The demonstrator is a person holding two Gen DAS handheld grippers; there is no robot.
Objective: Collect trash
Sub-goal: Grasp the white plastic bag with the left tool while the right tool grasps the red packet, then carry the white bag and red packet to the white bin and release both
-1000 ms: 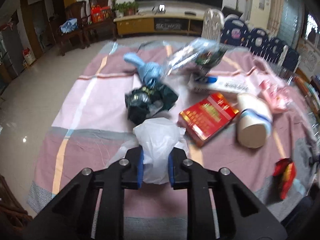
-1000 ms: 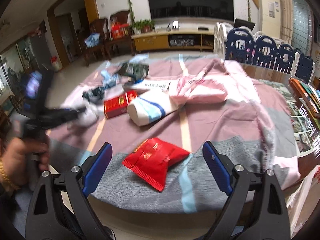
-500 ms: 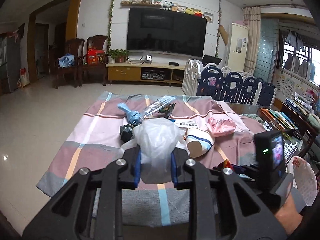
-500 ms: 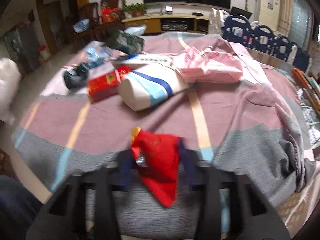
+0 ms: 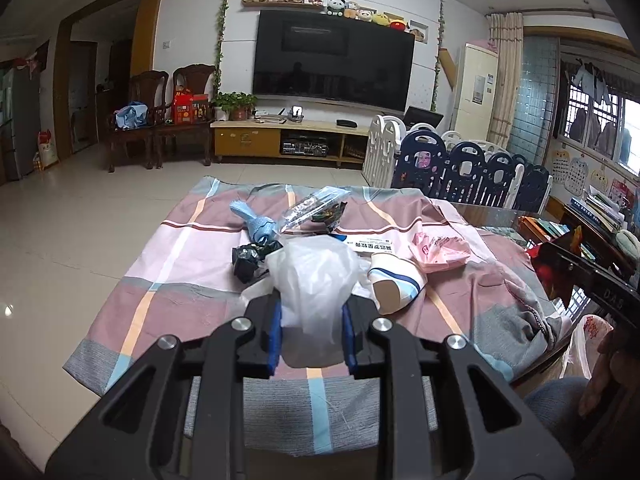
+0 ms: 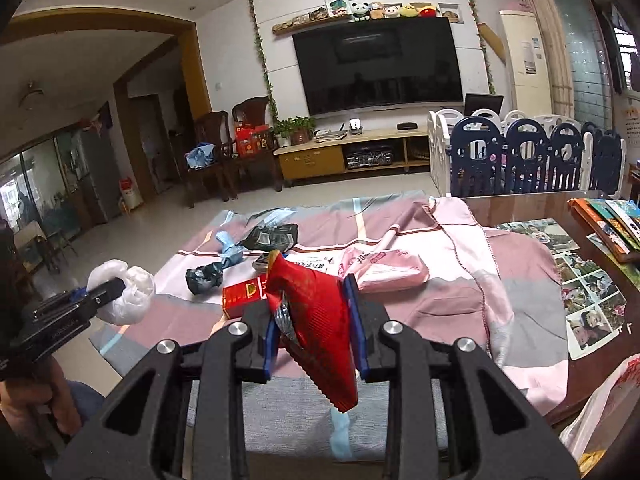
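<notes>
Red snack wrapper (image 6: 316, 320) clamped between right gripper (image 6: 314, 330) pads, hanging tilted above near edge of checked tablecloth (image 6: 440, 304). White plastic bag (image 5: 312, 276) pinched in left gripper (image 5: 311, 334), bulging up past fingertips, also off the cloth.

Home living room: wall television (image 5: 334, 62), wooden armchairs (image 5: 160, 114).

Near strip of counter (image 6: 420, 424) cloth bare, open passage. Mid-counter crowded: red box (image 6: 244, 294), black wad (image 6: 204, 278), pink pack (image 6: 384, 270), cup (image 5: 394, 284). Photos (image 6: 588, 288) and books (image 6: 608, 228) far right.
</notes>
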